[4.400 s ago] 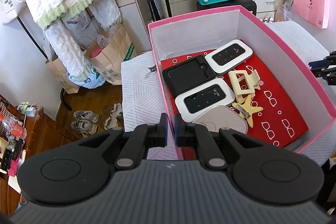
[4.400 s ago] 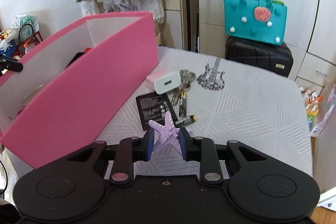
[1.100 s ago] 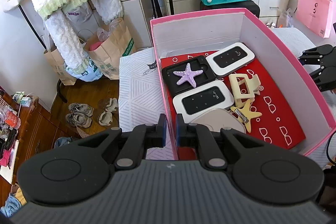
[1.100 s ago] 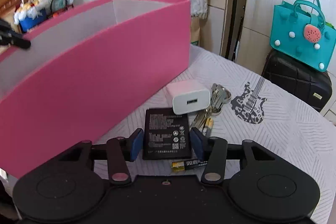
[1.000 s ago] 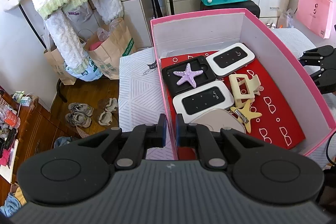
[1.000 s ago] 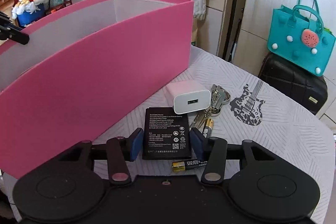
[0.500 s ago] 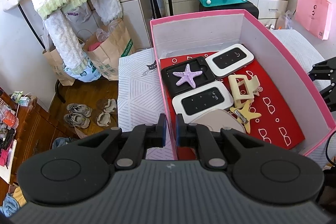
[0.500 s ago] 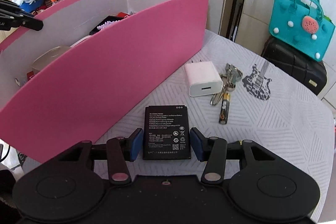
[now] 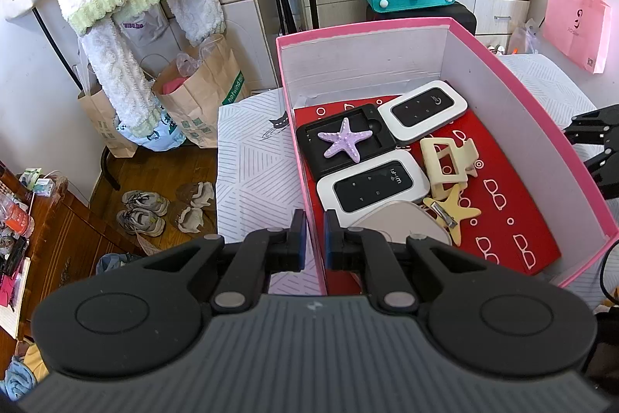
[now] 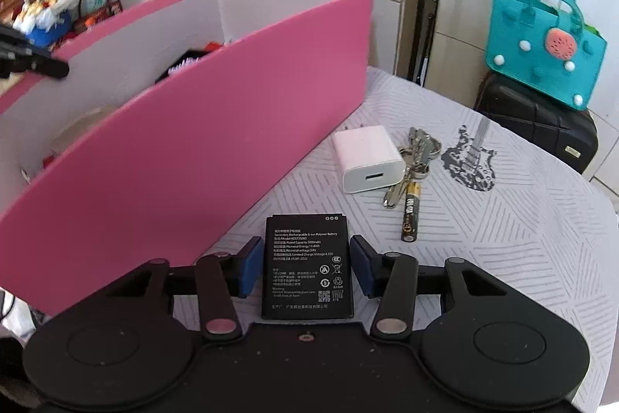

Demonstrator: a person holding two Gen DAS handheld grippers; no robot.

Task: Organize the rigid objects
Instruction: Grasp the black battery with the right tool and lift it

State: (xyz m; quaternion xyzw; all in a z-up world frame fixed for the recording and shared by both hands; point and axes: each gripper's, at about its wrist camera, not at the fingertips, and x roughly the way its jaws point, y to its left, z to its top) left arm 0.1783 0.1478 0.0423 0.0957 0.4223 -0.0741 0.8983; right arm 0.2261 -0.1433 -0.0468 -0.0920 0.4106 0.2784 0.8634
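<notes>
**Battery sitting between the right claw, not grabbed**

Right claw (image 10: 305, 268) is spread apart around the flat black battery (image 10: 306, 266) on the tabletop (image 10: 503, 219), pads not touching. Left claw (image 9: 312, 239) is clamped on the pink box (image 9: 541, 142) wall. Purple starfish (image 9: 345, 142) lies inside.

inside the pink box (image 9: 479, 64) lie two white wifi routers (image 9: 422, 109) (image 9: 373, 184), one black tray (image 9: 344, 140), one purple starfish (image 9: 344, 144), one cream claw clip (image 9: 448, 161), one yellow star clip (image 9: 452, 213) and one beige rounded thing (image 9: 398, 225), partly hidden. outside the pink box, on the cloth, sit one flat black battery (image 10: 307, 266), one white charger (image 10: 365, 157), one small cylindrical battery (image 10: 411, 215) and one bunch of keys (image 10: 419, 149), perhaps three or so.
</notes>
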